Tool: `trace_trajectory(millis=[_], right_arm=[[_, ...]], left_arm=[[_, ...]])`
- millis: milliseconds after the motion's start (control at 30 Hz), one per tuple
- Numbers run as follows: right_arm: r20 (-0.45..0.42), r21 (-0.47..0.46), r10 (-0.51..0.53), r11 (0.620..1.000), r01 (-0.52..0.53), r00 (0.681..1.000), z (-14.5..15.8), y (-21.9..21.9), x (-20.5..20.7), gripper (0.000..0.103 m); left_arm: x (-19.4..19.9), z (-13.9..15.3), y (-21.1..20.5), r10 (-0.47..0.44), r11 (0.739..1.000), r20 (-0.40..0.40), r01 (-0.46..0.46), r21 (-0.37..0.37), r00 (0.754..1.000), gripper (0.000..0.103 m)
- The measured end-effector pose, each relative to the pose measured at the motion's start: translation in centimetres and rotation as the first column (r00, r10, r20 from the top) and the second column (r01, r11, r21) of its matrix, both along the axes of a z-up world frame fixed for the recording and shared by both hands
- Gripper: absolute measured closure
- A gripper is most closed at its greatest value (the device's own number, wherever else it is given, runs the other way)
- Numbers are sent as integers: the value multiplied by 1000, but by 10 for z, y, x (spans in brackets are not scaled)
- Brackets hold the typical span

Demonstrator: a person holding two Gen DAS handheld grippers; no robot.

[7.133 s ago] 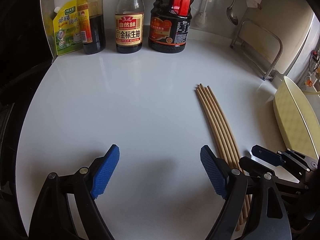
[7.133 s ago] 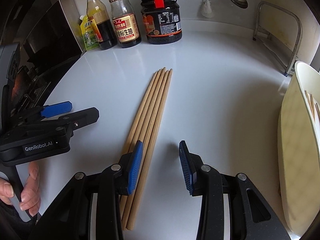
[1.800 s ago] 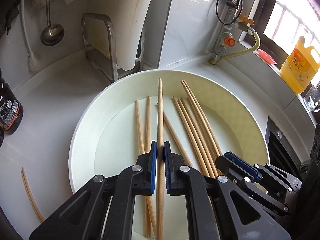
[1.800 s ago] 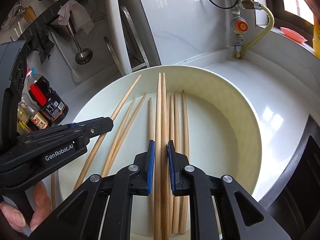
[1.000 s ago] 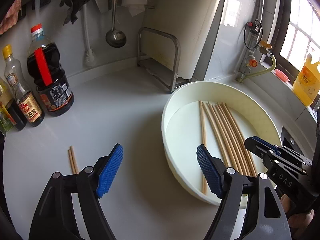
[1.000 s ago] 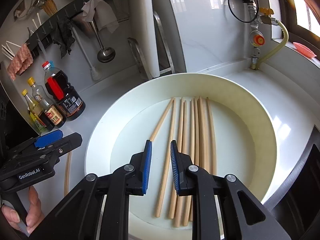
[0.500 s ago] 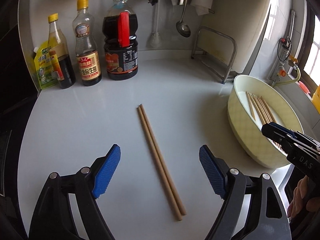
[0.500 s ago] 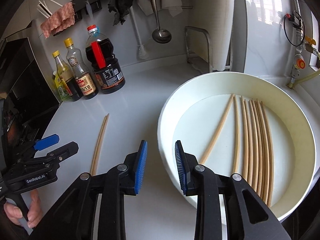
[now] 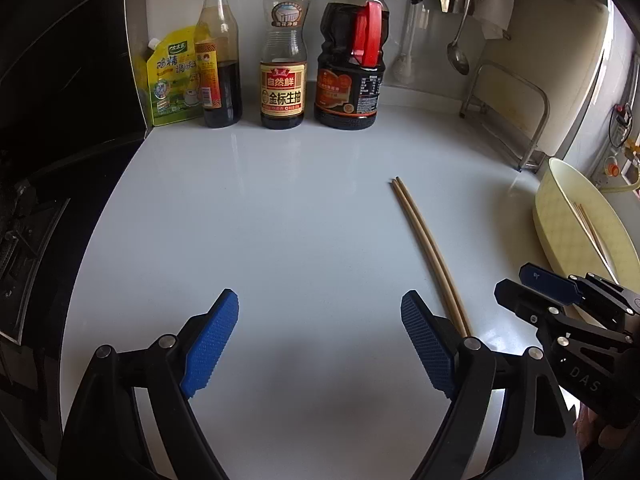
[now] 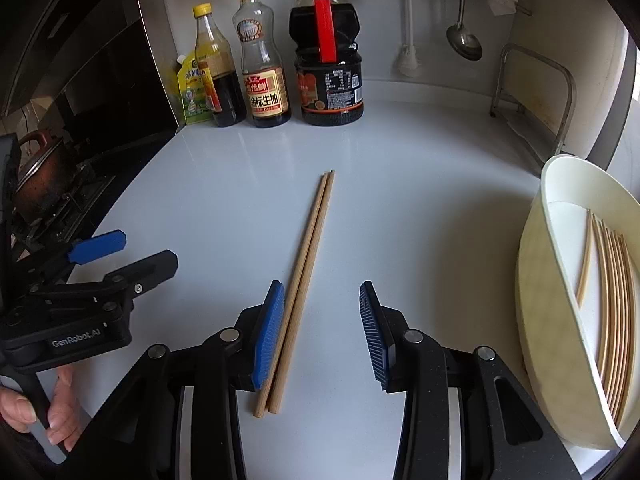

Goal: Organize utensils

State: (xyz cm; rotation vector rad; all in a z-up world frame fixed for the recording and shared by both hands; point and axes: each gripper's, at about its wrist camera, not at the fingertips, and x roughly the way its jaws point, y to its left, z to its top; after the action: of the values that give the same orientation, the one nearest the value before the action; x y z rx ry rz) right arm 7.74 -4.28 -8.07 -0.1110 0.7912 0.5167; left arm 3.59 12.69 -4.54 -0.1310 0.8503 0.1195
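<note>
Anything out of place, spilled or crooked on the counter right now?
Only one thing: a pair of chopsticks lies loose on the white counter, while the others sit in the cream basin at the right. No spill or damage shows.

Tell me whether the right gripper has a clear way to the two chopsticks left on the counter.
Probably yes. The right gripper hangs just above the chopsticks, jaws opening, nothing between them; the pair lies by its left pad. The left gripper and the basin stand off to either side.
</note>
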Motion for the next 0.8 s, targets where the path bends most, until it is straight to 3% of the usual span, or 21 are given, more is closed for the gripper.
trace_trajectory(millis=[200,667,800], right_arm=[[-41,-61,0,998,-3,999,-20,17,19,65],[-18,-139,27,990,-29,999,-31,38,21,66],[1,-157,42,987,-42,999,-32,41,18,95]], left_arm=[[5,-10,10,16,1000,-18,-16,-10,1000,20],[21,-23,7,25,999,-57,-26,-20,998,20],[24,-23,2,26,1000,-61,-27,-15,998,20]])
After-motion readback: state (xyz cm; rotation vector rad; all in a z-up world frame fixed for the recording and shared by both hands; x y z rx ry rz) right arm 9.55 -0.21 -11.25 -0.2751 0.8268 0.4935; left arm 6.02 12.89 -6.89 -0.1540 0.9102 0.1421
